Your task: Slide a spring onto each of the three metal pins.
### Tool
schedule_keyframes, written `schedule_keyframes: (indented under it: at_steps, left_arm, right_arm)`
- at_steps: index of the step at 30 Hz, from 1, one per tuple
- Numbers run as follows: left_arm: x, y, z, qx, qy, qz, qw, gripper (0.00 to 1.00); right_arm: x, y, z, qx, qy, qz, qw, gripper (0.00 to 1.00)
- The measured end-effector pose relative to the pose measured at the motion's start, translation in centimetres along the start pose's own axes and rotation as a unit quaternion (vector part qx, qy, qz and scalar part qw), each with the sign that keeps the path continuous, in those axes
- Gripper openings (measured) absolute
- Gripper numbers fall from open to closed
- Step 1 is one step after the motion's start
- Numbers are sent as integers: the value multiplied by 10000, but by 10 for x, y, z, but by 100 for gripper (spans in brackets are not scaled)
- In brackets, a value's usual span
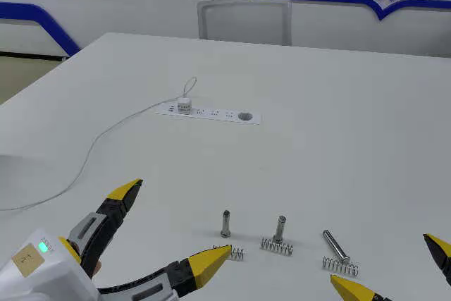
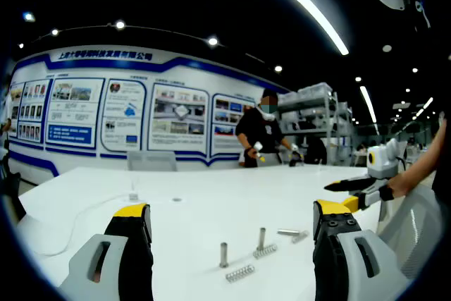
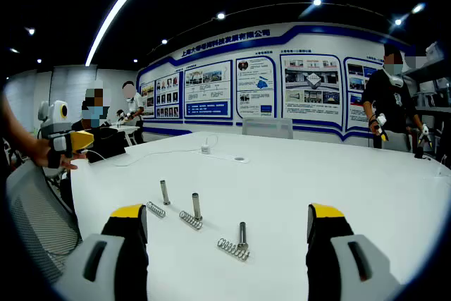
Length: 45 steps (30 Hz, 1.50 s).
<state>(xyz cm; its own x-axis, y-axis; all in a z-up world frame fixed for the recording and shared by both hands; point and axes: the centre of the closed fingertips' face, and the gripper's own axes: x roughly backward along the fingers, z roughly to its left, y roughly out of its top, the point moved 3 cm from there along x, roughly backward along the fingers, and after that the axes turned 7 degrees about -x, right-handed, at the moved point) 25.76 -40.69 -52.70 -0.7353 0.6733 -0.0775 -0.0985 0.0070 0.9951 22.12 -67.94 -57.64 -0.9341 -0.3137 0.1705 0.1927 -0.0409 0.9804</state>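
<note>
Left gripper [image 1: 171, 225] is low at the near left, jaws wide apart, nothing held. A tan sticker [image 1: 25, 259] on its body carries marks too small to read, with a green light beside it. In the head view its right jaw tip sits just beside the left spring [image 1: 236, 252]; I cannot tell whether they touch. Right gripper [image 1: 391, 267] is at the near right edge, jaws apart too, empty. The right spring [image 1: 340, 266] lies just far-left of its left jaw tip.

The three springs lie flat in a row on the white table [image 1: 338, 160], long axes left-right, each just near of its own pin. None is on a pin. The mid spring [image 1: 276, 247] lies at the foot of the mid pin [image 1: 280, 228].

Left pin [image 1: 225, 223] stands upright. Mid pin stands too, with a slight lean. Right pin [image 1: 335, 246] lies flat, its axis running far-left to near-right, near end by the right spring.

Judgement: no spring fitted yet. The left gripper is nearest the left spring, which shows ahead between its jaws in the left gripper view. The spring's axis lies across the pin's, so it needs turning upright before it can slide on. The lying pin likely wants the right gripper.

Farther out is a power strip [image 1: 211, 113] set in the table, with a white plug [image 1: 184, 106] and a cable [image 1: 106, 139] trailing near-left. A grey chair [image 1: 244, 21] stands at the far edge. The wall boards [image 3: 282, 79] are blue-framed under a Chinese title line, which I cannot read.
</note>
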Motion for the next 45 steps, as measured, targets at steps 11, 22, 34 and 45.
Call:
schedule_keyframes:
  at_steps: [11, 22, 34, 45]
  left_arm:
    - [-1, -4, 2, 110, 57, 60, 9999, 100]
    - [-2, -9, 1, 92, 24, 223, 9997, 99]
    - [-2, -12, 0, 107, -9, 313, 9995, 100]
    - [-1, -14, 0, 87, -14, 359, 9993, 99]
  right_arm:
    - [0, 0, -7, -98, -107, -32, 9999, 96]
    - [0, -2, -8, -63, -135, 26, 9999, 96]
    - [0, -4, -7, -33, -123, 77, 9999, 96]
    - [1, -4, -9, -47, -178, 91, 9998, 96]
